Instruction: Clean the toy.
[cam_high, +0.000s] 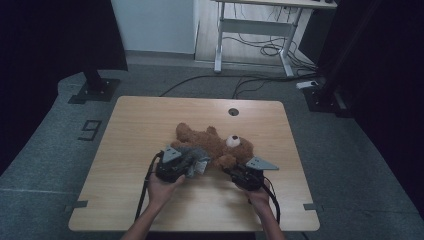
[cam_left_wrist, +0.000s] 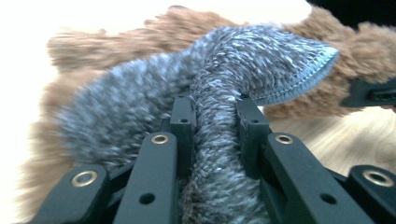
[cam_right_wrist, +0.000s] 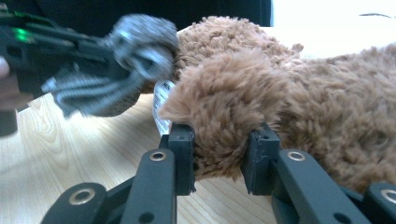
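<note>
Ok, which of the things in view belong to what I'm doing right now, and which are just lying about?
In the job:
- teddy bear, one limb pinched by the right gripper
- grey fuzzy garment, clamped in the left gripper, lying against the bear
- table under them

Lying about:
- desk frame at the back
- cables on the floor
- black stand base

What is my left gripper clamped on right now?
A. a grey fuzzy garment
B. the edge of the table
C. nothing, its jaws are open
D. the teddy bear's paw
A. In the left gripper view the left gripper has its jaws closed on a fold of the grey fuzzy garment, while the right gripper pinches a limb of the brown teddy bear.
</note>
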